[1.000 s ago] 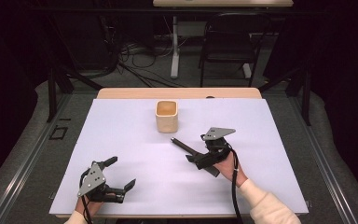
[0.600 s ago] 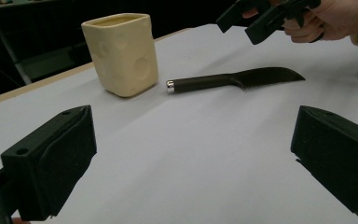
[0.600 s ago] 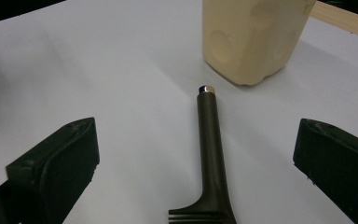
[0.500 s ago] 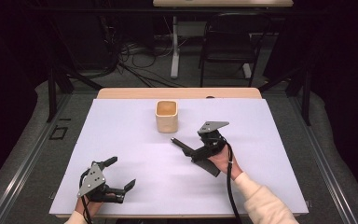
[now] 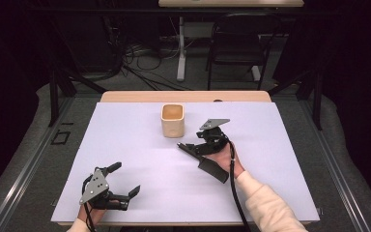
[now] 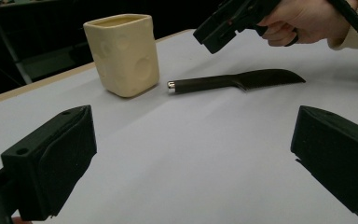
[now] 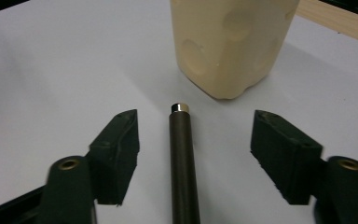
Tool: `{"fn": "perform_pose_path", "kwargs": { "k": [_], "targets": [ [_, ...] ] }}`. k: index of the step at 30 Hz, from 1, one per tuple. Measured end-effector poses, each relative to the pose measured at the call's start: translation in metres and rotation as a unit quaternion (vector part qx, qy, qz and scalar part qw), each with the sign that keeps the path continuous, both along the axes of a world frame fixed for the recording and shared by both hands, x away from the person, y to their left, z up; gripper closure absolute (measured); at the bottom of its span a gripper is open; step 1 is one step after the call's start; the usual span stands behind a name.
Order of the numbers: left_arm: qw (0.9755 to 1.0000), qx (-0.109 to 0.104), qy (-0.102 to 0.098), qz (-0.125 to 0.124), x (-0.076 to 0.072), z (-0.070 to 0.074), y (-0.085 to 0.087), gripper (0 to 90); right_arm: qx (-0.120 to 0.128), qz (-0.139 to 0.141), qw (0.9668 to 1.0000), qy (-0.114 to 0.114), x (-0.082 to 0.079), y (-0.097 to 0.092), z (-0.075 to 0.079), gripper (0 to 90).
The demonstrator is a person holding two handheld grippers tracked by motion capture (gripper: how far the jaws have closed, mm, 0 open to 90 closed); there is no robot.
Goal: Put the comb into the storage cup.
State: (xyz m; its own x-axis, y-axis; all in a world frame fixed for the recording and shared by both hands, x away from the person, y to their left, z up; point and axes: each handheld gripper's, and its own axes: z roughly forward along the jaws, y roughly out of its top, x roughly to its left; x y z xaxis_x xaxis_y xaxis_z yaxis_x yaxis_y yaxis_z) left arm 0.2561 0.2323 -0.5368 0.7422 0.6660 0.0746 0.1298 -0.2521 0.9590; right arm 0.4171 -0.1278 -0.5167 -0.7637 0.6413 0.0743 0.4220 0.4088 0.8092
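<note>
The knife [image 7: 183, 163] lay flat on the white surface [image 5: 140, 159] beside the cup [image 5: 172, 120] — stiff, light, slick-handled — its handle between the right gripper [image 7: 193, 154]'s closing, not-yet-touching fingers [image 7: 116, 149].

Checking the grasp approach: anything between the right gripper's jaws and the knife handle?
Nothing visible. In the right gripper view the knife handle lies on the bare table between the right gripper's jaws, which have just been closing and have gaps to it on both sides. The cream cup stands just beyond the handle's metal end, outside the jaws.
</note>
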Motion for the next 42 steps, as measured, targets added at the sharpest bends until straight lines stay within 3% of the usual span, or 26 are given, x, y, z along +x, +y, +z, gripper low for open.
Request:
{"fn": "perform_pose_path", "kwargs": {
  "k": [3,5,6,7,8,12,23,24,42],
  "targets": [
    [1.0,0.0,0.0,0.0,0.0,0.0,0.0,0.1,-0.011,-0.004,0.9999,0.006,0.003,0.005,-0.001,56.3],
    [1.0,0.0,0.001,-0.001,0.0,0.0,0.0,0.1,-0.016,-0.002,0.9998,0.008,0.005,0.008,-0.002,60.2],
    [1.0,-0.002,0.001,0.001,0.0,0.0,0.0,0.1,-0.022,-0.002,0.9997,0.01,0.007,0.012,-0.004,69.9],
    [1.0,-0.002,0.001,0.001,0.0,0.0,0.0,0.1,-0.022,-0.002,0.9997,0.01,0.007,0.012,-0.004,69.9],
    [1.0,-0.003,0.0,0.0,0.0,0.0,0.001,0.1,-0.026,-0.004,0.9996,0.014,0.01,0.015,-0.005,78.3],
    [1.0,-0.001,-0.001,-0.001,-0.001,0.0,0.0,0.1,-0.033,-0.011,0.9991,0.024,0.014,0.02,-0.009,88.0],
    [1.0,0.001,-0.002,0.0,-0.001,0.001,0.0,0.1,-0.069,-0.016,0.9973,0.021,0.021,0.031,-0.011,90.0],
    [1.0,0.002,-0.002,0.0,-0.001,0.0,-0.001,0.1,-0.081,-0.016,0.9964,0.016,0.023,0.034,-0.011,90.0],
    [1.0,0.007,-0.005,-0.001,-0.002,0.001,-0.001,0.1,-0.131,-0.01,0.9912,0.013,0.035,0.059,-0.017,90.0]
  ]
}}
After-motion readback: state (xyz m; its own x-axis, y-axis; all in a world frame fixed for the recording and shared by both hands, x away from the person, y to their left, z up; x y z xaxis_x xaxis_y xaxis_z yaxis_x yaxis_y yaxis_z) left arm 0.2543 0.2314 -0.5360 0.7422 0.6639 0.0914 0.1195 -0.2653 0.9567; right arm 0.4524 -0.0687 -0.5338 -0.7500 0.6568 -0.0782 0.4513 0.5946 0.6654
